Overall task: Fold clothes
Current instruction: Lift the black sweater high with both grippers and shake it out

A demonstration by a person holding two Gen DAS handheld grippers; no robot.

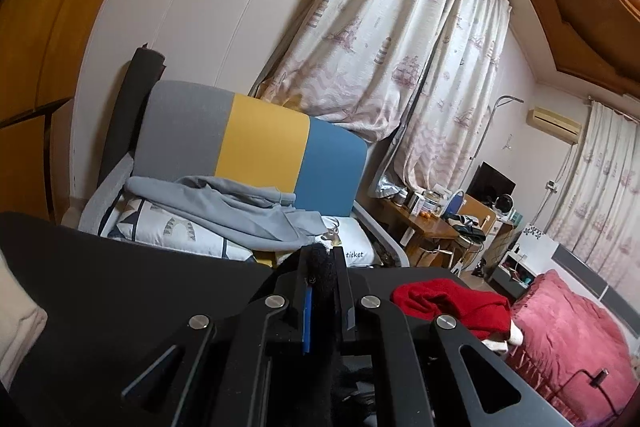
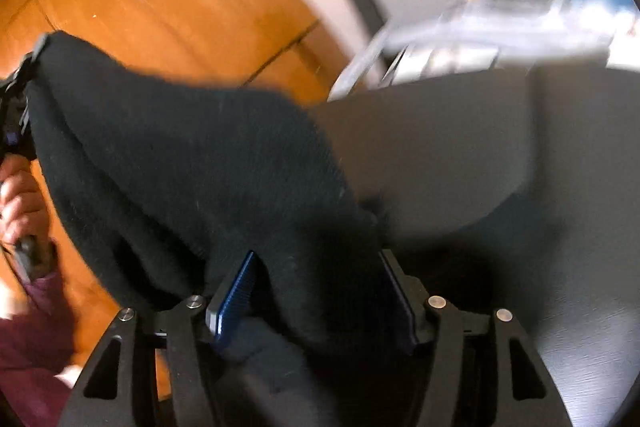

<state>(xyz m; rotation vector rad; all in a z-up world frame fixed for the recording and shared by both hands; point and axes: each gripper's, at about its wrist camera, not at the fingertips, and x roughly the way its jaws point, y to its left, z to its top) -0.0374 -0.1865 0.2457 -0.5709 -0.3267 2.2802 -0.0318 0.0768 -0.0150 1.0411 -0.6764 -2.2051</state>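
I hold a black knitted garment (image 2: 192, 163) in the air between both grippers, above the dark table (image 2: 500, 147). The right gripper (image 2: 316, 291) has its blue-padded fingers (image 2: 234, 291) pressed onto a thick bunch of the cloth, and from there the fabric runs up and away to my left, where the left gripper (image 2: 20, 83) pinches the far corner. From the left wrist, that gripper's (image 1: 322, 287) fingers (image 1: 306, 319) are nearly together on a small tuft of the same black knit. The long axis of the garment thus lies from one gripper to the other, sagging between them, with the bulk of it hanging nearer the right one. I judge the next move depends on lowering that span flat onto the table straight ahead. A red garment (image 1: 448, 303) lies on the table's far right part, beside a pink bed (image 1: 568, 331); a grey one (image 1: 240, 207) lies on the sofa (image 1: 256, 143) beyond. The right view is blurred.
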